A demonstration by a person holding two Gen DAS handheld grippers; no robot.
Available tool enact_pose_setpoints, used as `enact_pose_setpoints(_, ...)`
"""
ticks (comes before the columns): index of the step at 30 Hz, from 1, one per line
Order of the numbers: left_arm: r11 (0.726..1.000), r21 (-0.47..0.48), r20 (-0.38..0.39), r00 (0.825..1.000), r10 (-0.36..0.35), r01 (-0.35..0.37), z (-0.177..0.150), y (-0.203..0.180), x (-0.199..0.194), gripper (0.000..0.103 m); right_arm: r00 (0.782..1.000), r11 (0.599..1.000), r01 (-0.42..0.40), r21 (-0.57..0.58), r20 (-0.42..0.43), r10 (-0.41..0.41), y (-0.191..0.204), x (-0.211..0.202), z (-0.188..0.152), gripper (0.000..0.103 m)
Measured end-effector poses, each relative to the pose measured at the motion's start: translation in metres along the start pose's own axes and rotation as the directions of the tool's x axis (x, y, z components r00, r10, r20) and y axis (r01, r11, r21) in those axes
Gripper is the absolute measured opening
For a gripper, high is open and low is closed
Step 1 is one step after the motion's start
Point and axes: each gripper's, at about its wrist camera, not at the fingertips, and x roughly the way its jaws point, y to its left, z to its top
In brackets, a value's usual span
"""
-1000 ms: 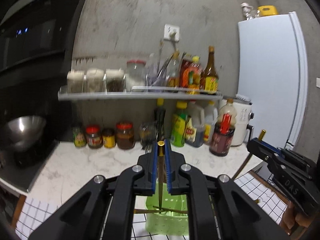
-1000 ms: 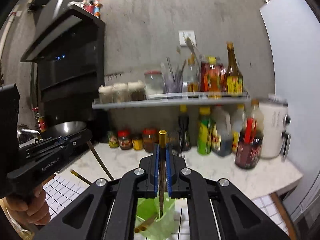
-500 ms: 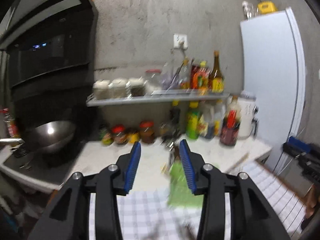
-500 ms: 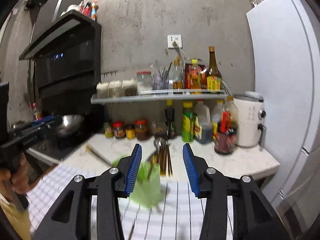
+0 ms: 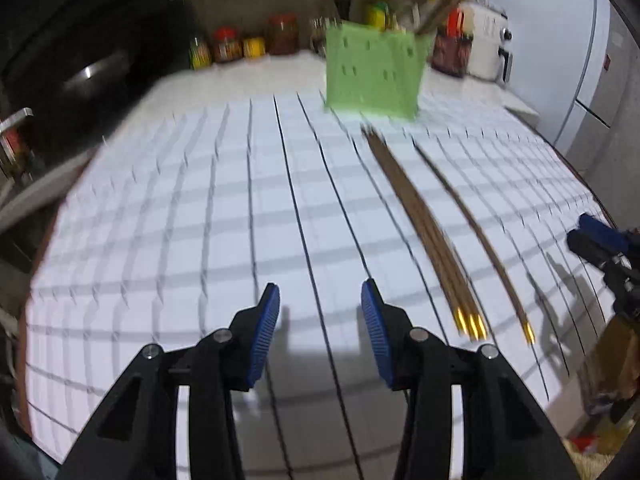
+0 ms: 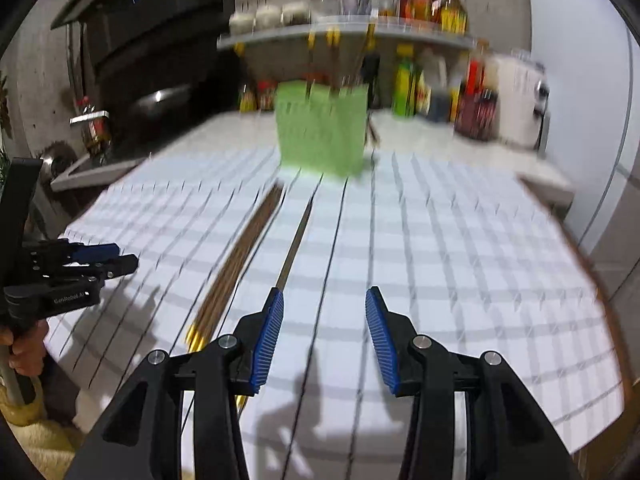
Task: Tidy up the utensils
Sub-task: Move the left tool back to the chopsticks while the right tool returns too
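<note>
Brown chopsticks with gold tips lie lengthwise on the checked cloth: a bundle (image 5: 424,232) and a single one (image 5: 484,240) in the left wrist view, and in the right wrist view a bundle (image 6: 236,268) and a single one (image 6: 294,250). A green perforated utensil holder (image 5: 372,70) stands at the far end with chopsticks upright in it; it also shows in the right wrist view (image 6: 322,128). My left gripper (image 5: 320,320) is open and empty, low over the cloth left of the bundle. My right gripper (image 6: 324,320) is open and empty, just right of the single chopstick.
A white cloth with dark grid lines (image 5: 200,220) covers the table. Behind the holder are sauce bottles and jars (image 6: 420,88), a shelf (image 6: 340,32) and a white appliance (image 5: 486,48). A dark stove and wok (image 5: 92,76) are at the left, a fridge (image 5: 560,40) at the right.
Both grippers held a chopstick upright over the green holder, then opened and let go. Both have now dropped low over the cloth, nearer the loose chopsticks.
</note>
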Motion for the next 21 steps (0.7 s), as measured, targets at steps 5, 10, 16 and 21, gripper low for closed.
enact_pose_setpoints(5,0.994,0.006,-0.023,0.994,-0.107,0.107,-0.011,-0.010,0.001,0.045,1.000,1.000,-0.014,0.003,-0.026,0.014,0.011,0.007,-0.011,0.045)
enact_pose_setpoints(10,0.982,0.014,-0.039,0.981,-0.189,0.190,-0.009,-0.033,0.013,0.045,1.000,0.999,0.004,0.039,-0.018,-0.003,0.005,0.012,-0.006,0.044)
enact_pose_setpoints(16,0.982,-0.004,-0.056,0.981,-0.188,0.188,0.003,-0.050,0.028,0.045,0.999,0.999,0.032,0.040,-0.017,-0.031,-0.001,0.015,-0.008,0.045)
enact_pose_setpoints(21,0.989,-0.015,-0.078,0.986,-0.147,0.146,0.008,-0.050,0.037,0.045,0.999,0.998,0.037,0.045,-0.012,-0.037,-0.005,0.014,-0.009,0.045)
